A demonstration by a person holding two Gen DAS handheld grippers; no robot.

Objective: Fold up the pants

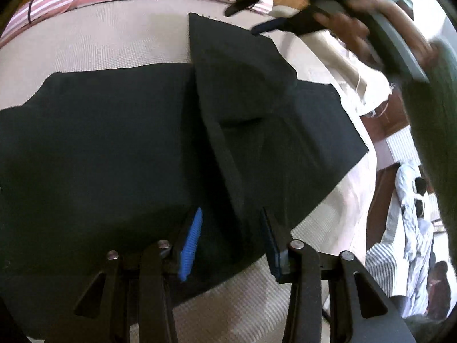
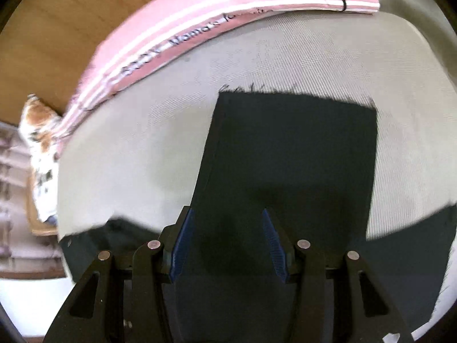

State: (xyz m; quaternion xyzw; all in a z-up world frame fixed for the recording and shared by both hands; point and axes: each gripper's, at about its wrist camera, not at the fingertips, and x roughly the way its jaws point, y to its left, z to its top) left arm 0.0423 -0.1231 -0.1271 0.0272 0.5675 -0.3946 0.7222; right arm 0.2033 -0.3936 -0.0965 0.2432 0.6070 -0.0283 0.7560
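Note:
The black pants (image 1: 108, 148) lie on a beige woven mat. In the left wrist view one leg (image 1: 242, 65) is folded across the rest, its frayed hem toward the far side. My left gripper (image 1: 231, 228) is open just above the near edge of the pants, blue pads either side of a fold ridge. My right gripper (image 1: 268, 24) shows at the top, blurred, above the folded leg's far corner. In the right wrist view the folded leg (image 2: 291, 148) stretches ahead with its frayed hem far. My right gripper (image 2: 227, 228) is open over it, holding nothing.
A pink striped blanket (image 2: 200, 23) with printed lettering lies along the far edge of the beige mat (image 2: 137, 148). Wooden floor (image 2: 62, 28) lies beyond it. Striped and white clothes (image 1: 405, 228) lie at the right in the left wrist view.

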